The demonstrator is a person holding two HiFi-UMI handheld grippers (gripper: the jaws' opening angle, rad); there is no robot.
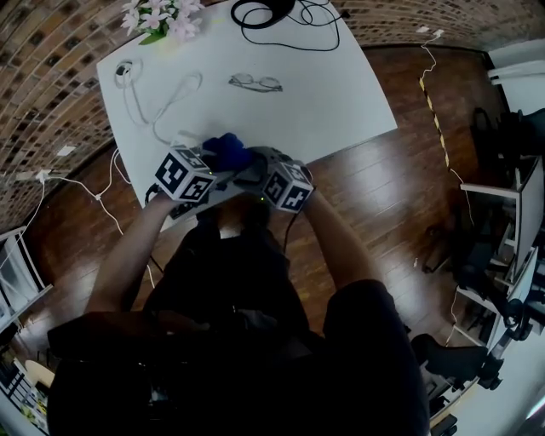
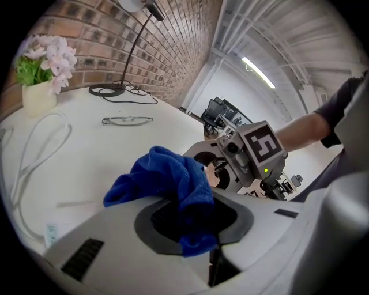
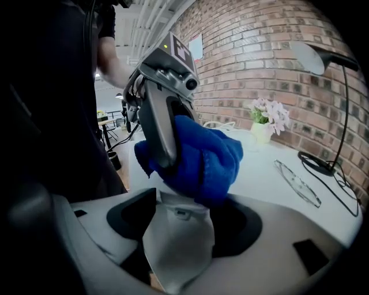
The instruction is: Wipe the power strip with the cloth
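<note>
My left gripper [image 1: 220, 162] is shut on a crumpled blue cloth [image 1: 228, 151] above the white table's [image 1: 341, 102] near edge. In the left gripper view the cloth [image 2: 170, 176] bulges out of the jaws [image 2: 193, 222], with the right gripper [image 2: 218, 171] just behind it. My right gripper [image 3: 184, 222] is shut on one end of a white power strip [image 3: 176, 245]. The cloth [image 3: 210, 158] rests on the strip's far part, and the left gripper's finger [image 3: 158, 115] comes down on it from above. Most of the strip is hidden.
A white cable [image 1: 174, 94] loops over the table's left part. A pair of glasses [image 1: 255, 83] lies mid-table, a pot of pink flowers [image 1: 162, 17] stands at the back left, and a lamp base with black cord [image 1: 268, 15] at the back. Wooden floor [image 1: 400, 196] surrounds the table.
</note>
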